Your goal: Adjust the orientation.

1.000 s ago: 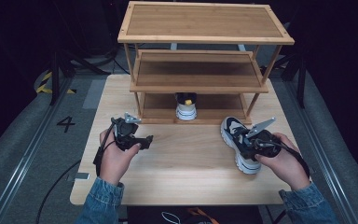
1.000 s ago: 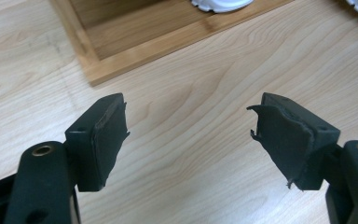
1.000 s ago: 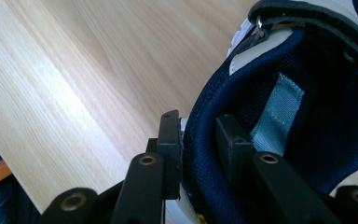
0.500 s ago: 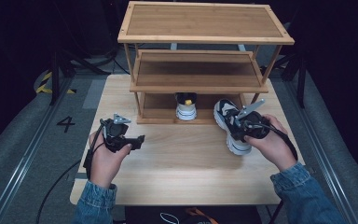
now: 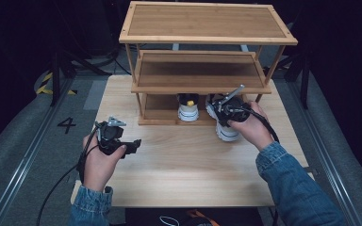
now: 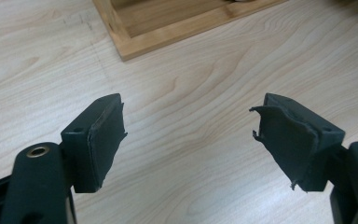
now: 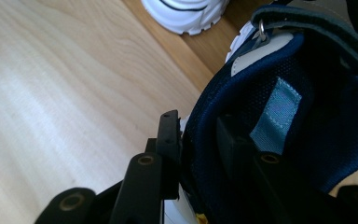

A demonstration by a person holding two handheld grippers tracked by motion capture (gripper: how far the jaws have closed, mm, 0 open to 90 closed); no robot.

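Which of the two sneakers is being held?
The right-hand sneaker, clamped by its collar in the right gripper. The other sneaker stands alone on the rack's bottom shelf.

In front of you the pale wooden worktop [image 5: 179, 169] carries a three-tier bamboo shoe rack [image 5: 207, 23] toward its far edge. One white sneaker [image 5: 188, 112] stands on the rack's bottom shelf, heel toward you. On the grey floor to your left you see a painted numeral 4 [image 5: 66, 125] and a yellow-black hazard marking [image 5: 47, 84].
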